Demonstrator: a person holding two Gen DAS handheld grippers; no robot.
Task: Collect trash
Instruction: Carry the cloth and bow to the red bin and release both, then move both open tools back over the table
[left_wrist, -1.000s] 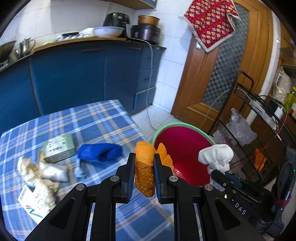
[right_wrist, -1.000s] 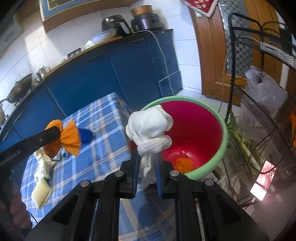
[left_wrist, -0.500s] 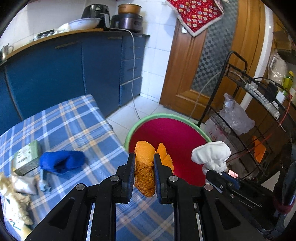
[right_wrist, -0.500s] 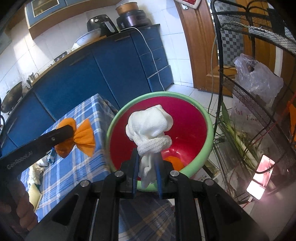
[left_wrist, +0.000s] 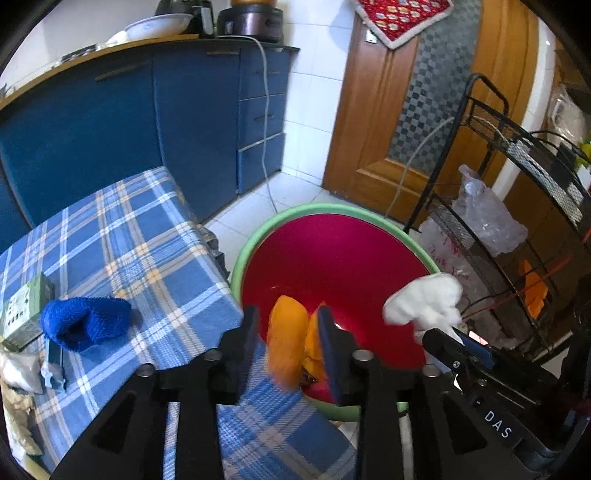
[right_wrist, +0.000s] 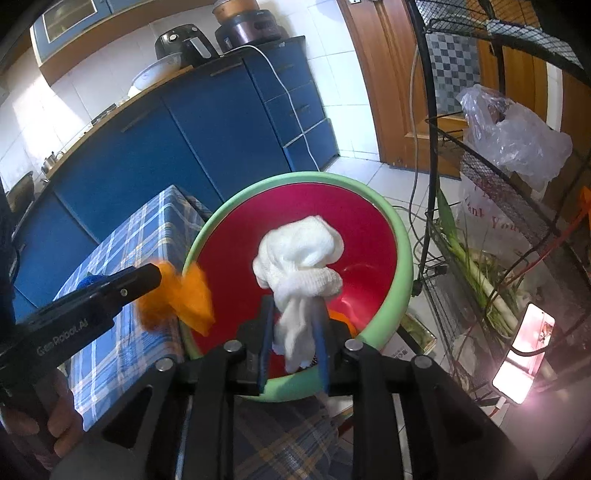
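A red bin with a green rim (left_wrist: 295, 212) (right_wrist: 402, 236) stands on the floor beside the plaid table. My left gripper (left_wrist: 290, 347) has its jaws spread, and an orange cloth wad (left_wrist: 286, 345) (right_wrist: 173, 295), blurred, sits loose between them over the bin's near edge. My right gripper (right_wrist: 293, 332) has its jaws parted around a white cloth wad (right_wrist: 299, 258) (left_wrist: 424, 301) above the bin. Another orange piece (right_wrist: 341, 317) lies in the bin's bottom.
On the plaid table (left_wrist: 147, 236) lie a blue cloth wad (left_wrist: 85, 325), a green box (left_wrist: 22, 310) and crumpled wrappers at the left edge. A black wire rack (left_wrist: 517, 206) with plastic bags stands right of the bin. Blue cabinets stand behind.
Both grippers moved forward over the bin. The left jaws opened and the orange wad is slipping free. The right jaws have widened around the white wad.
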